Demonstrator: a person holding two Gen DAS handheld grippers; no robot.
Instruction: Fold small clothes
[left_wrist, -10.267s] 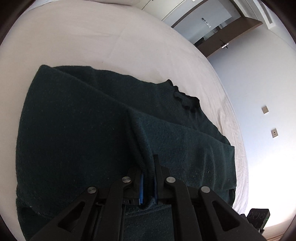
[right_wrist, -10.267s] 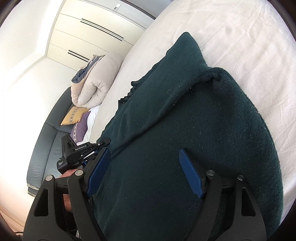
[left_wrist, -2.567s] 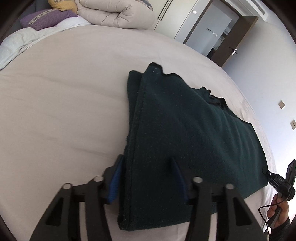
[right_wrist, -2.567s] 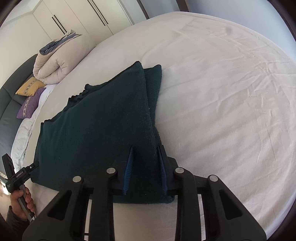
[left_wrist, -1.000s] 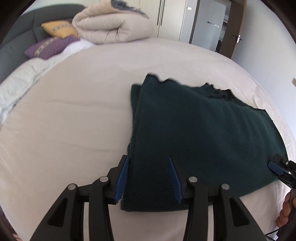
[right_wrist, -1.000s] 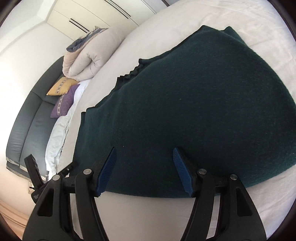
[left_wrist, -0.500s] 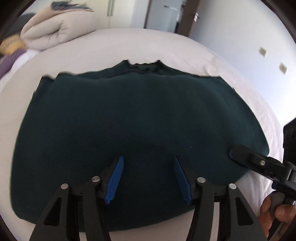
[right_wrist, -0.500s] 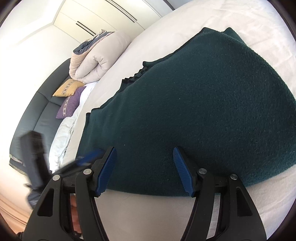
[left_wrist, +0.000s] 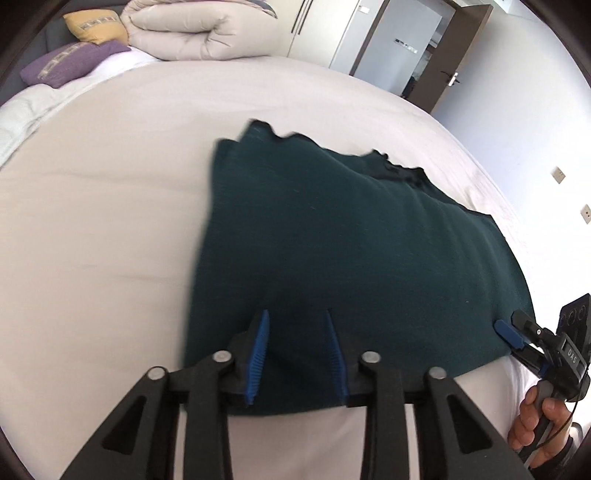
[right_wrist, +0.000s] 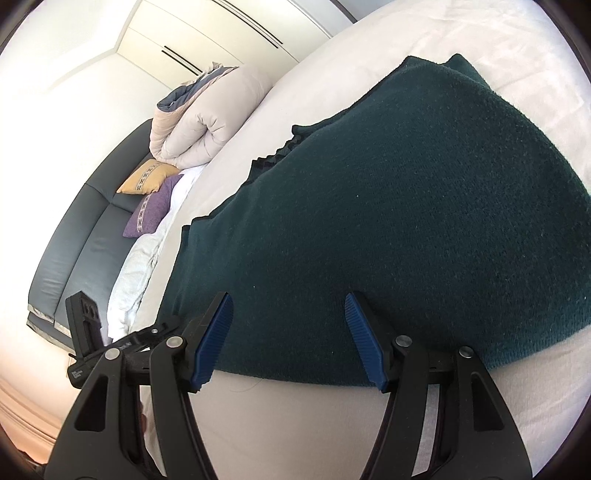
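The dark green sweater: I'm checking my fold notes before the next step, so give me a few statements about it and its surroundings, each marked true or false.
1. The sweater lies folded on the white bed sheet. True.
2. The left gripper is clamped on a sleeve. False: its jaws stand open over the near hem.
3. The right gripper is open. True.
4. A red pillow sits beside the rolled duvet. False: the pillows are yellow and purple.

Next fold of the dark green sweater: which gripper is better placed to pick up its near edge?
Probably the left gripper: its open jaws already straddle the dark green sweater at the near hem. The right gripper is open too, out by the corner.
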